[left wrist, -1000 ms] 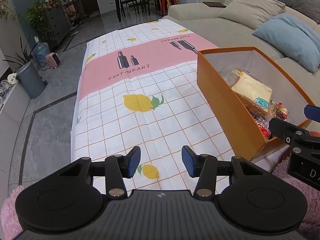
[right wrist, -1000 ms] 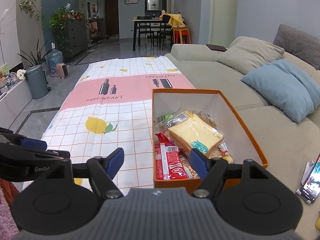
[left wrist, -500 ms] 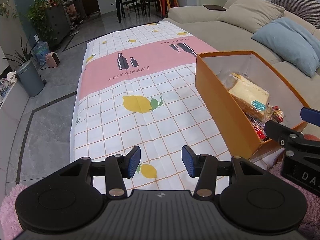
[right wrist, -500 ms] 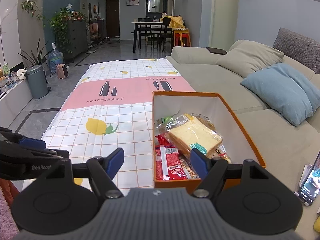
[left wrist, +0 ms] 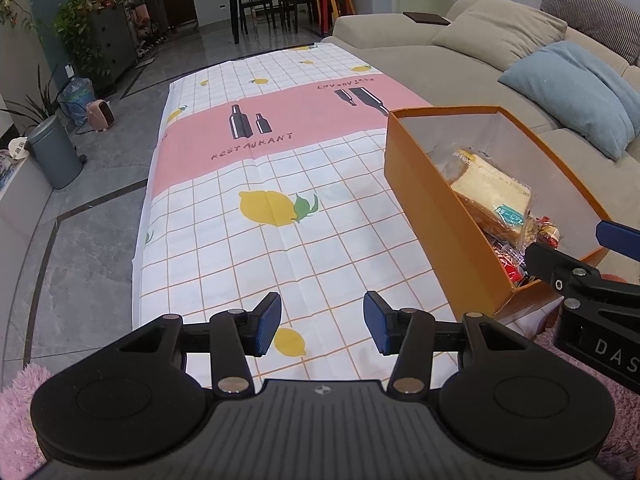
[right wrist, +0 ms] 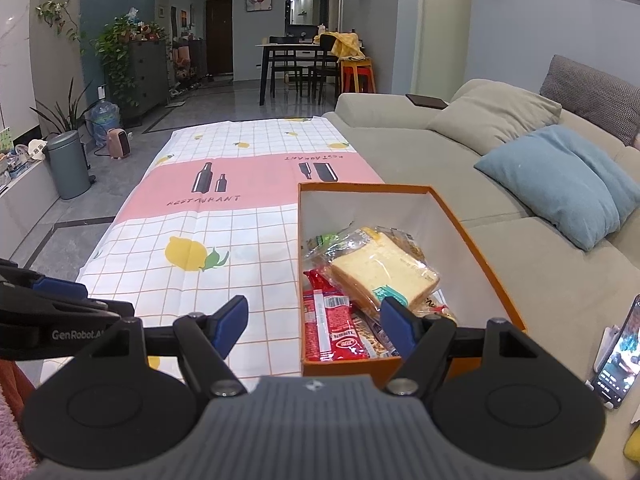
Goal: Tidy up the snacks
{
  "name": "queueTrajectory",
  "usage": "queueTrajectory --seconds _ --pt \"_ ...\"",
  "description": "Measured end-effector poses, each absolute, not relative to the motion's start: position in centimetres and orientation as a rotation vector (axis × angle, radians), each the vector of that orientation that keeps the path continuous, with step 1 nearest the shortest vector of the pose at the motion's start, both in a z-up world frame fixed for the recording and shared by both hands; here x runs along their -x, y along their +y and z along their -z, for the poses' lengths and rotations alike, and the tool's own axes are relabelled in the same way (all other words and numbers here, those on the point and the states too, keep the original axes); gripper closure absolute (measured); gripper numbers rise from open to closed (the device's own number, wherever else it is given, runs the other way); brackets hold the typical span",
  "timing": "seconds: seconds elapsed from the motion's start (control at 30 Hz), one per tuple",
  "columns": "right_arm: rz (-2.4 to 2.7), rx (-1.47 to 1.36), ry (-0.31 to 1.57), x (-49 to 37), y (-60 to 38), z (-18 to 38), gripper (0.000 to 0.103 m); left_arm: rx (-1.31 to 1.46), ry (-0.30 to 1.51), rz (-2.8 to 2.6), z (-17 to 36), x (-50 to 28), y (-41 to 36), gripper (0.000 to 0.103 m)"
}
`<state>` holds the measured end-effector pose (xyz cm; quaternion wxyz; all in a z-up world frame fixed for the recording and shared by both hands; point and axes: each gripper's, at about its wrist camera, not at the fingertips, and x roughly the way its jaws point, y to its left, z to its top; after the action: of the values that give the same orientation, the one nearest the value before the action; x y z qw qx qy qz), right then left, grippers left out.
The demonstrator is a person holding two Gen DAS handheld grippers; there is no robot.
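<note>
An orange box stands on the right side of the lemon-print tablecloth. Inside it lie a bagged slice of bread, a red snack packet and several other wrapped snacks. My left gripper hovers open over the near edge of the cloth, left of the box, with nothing between its blue pads. Over the box's near left corner my right gripper is open and holds nothing. Each gripper shows at the edge of the other's view.
A beige sofa with a blue cushion runs along the right. A phone leans at the near right. A grey bin, plants and a dining table stand farther back. Pink fluffy fabric lies at the near edge.
</note>
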<state>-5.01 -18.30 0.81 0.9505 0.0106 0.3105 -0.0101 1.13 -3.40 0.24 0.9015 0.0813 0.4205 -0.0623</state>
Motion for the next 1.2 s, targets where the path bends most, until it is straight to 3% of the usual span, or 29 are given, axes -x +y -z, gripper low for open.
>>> queueTrajectory --seconds 1.2 --pt "0.035 -0.024 0.626 5.27 -18.24 -0.92 0.031 -0.182 0.847 0.104 -0.48 -0.9 -3.86 0.047"
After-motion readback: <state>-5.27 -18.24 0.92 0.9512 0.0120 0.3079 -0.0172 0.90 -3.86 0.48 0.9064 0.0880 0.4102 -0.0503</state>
